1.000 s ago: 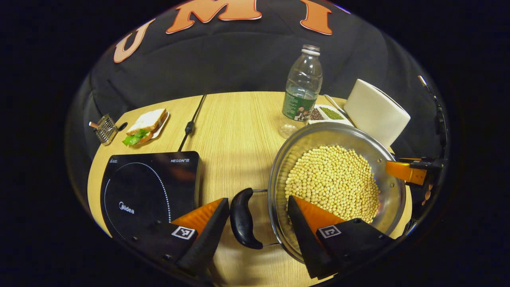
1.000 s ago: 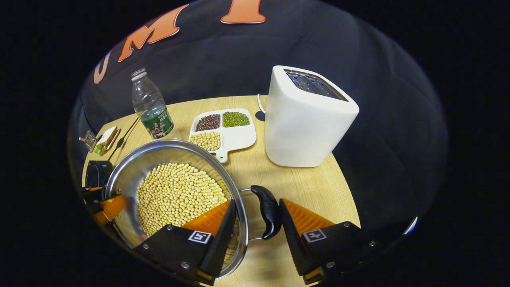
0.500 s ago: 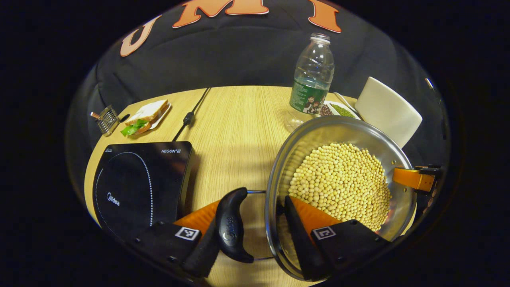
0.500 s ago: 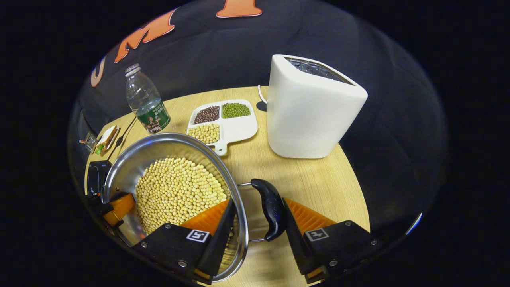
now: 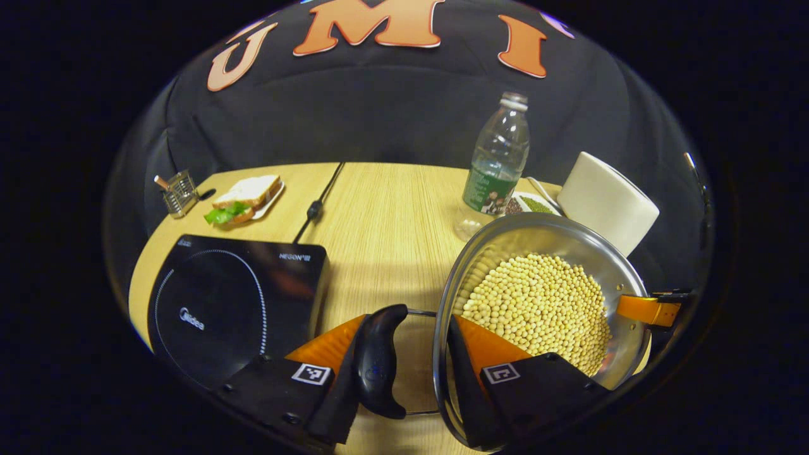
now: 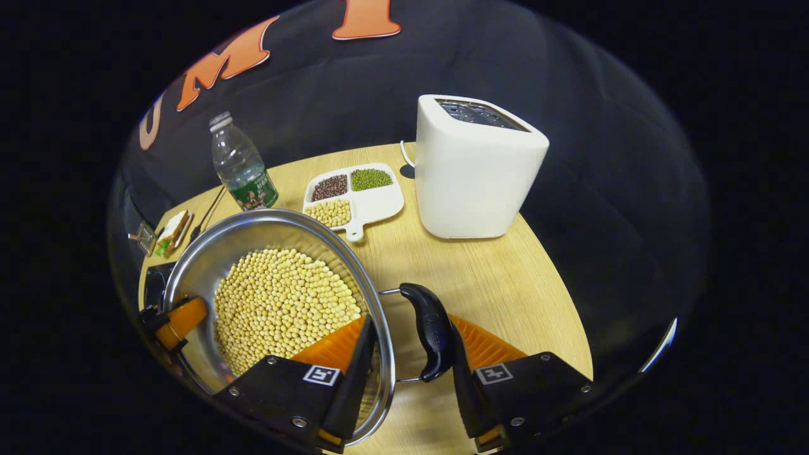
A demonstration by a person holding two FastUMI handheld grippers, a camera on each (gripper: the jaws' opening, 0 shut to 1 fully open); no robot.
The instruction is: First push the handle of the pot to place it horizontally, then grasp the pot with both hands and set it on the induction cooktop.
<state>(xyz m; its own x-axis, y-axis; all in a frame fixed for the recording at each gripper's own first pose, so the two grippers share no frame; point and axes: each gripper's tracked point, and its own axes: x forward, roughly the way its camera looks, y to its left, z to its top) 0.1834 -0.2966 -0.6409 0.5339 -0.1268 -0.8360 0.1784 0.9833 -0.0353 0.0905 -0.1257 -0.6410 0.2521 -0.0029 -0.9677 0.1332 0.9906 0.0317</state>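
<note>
The steel pot (image 5: 588, 253), full of pale soybeans (image 5: 537, 303), is held at both sides and casts a broad shadow on the table. My left gripper (image 5: 404, 379) is shut on the pot, one finger against the black left handle (image 5: 379, 360) and the other inside the rim. My right gripper (image 6: 407, 373) grips likewise, with one finger inside the pot (image 6: 208, 259) and one against the right handle (image 6: 433, 335). Both handles stand out level. The black induction cooktop (image 5: 234, 303) lies left of the pot, about a hand's width away.
A plastic bottle (image 5: 496, 170) stands just behind the pot. Right of the bottle are a divided tray of beans (image 6: 354, 196) and a white toaster (image 6: 474, 167). A sandwich plate (image 5: 246, 196), a small metal rack (image 5: 180, 193) and the cooktop's cord (image 5: 316, 205) lie behind the cooktop.
Both grippers have narrowed from open around the handles to pinching handle and pot wall. The pot appears raised a little, its shadow on the table now wider.
</note>
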